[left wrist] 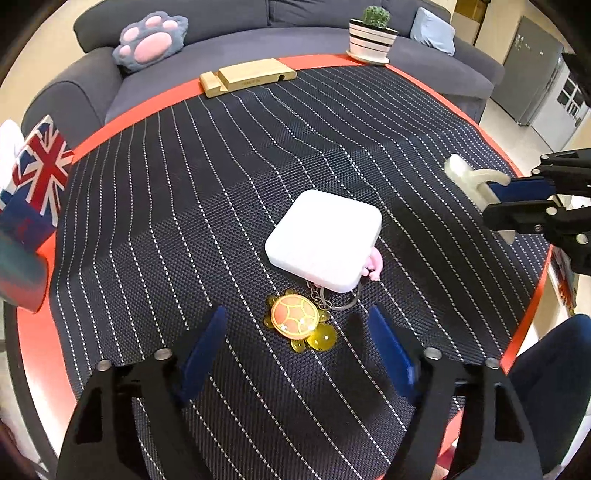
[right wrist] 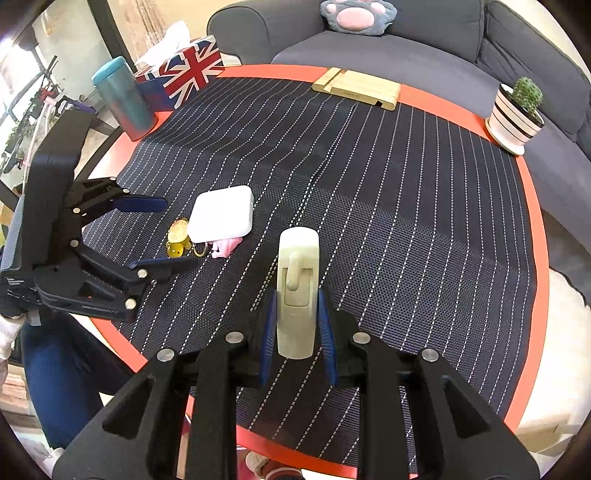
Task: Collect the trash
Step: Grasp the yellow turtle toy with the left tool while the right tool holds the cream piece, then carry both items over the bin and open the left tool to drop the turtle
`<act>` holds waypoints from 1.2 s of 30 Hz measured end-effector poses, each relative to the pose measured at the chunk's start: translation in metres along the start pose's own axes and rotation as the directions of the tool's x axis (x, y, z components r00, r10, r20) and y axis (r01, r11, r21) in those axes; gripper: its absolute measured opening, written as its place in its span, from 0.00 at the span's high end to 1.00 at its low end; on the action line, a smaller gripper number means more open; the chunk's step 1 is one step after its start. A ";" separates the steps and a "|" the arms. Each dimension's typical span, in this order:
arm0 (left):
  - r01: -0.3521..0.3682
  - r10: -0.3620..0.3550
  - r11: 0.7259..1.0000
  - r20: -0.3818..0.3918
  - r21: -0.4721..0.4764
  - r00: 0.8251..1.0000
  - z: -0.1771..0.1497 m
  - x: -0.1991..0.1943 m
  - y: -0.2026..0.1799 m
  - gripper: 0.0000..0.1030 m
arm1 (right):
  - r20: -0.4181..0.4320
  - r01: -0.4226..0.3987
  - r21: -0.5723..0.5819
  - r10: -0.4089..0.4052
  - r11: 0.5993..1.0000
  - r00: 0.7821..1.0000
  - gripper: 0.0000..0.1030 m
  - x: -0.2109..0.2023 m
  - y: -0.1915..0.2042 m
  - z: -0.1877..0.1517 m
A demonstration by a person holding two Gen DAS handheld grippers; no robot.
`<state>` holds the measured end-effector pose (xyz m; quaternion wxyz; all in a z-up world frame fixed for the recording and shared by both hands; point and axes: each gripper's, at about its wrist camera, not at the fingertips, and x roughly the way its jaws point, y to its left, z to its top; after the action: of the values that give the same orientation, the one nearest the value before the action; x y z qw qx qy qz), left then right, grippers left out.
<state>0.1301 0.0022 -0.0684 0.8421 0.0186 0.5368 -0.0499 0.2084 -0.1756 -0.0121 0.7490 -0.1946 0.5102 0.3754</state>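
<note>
My right gripper (right wrist: pixel 297 306) is shut on a cream plastic wall hook (right wrist: pixel 297 291) and holds it above the striped mat; the hook also shows in the left wrist view (left wrist: pixel 476 181), at the right edge. My left gripper (left wrist: pixel 295 332) is open and empty, its blue pads on either side of an orange-and-yellow turtle keychain (left wrist: pixel 299 319). The keychain's ring touches a white square box (left wrist: pixel 325 238), with a small pink figure (left wrist: pixel 375 264) at the box's corner. In the right wrist view the left gripper (right wrist: pixel 162 232) sits left of the box (right wrist: pixel 221 218).
A dark striped mat (left wrist: pixel 184 221) covers a round red table (left wrist: pixel 37 350). A wooden stand (left wrist: pixel 247 77) and a potted plant (left wrist: pixel 371 35) stand at the far edge. A Union Jack tissue box (right wrist: pixel 181 74) and a teal tumbler (right wrist: pixel 123 98) are at the left. A grey sofa (left wrist: pixel 221 37) lies behind.
</note>
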 end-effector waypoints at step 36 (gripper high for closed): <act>0.018 -0.018 1.000 0.106 0.006 0.994 -0.026 -0.055 -0.011 0.70 | 0.050 -0.022 -0.021 0.023 1.000 0.999 0.79 -0.020 0.026 -0.016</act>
<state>0.0827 -0.0026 -0.0294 0.8688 0.0131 0.4913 -0.0597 0.1746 -0.1770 0.0022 0.7552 -0.1869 0.4897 0.3937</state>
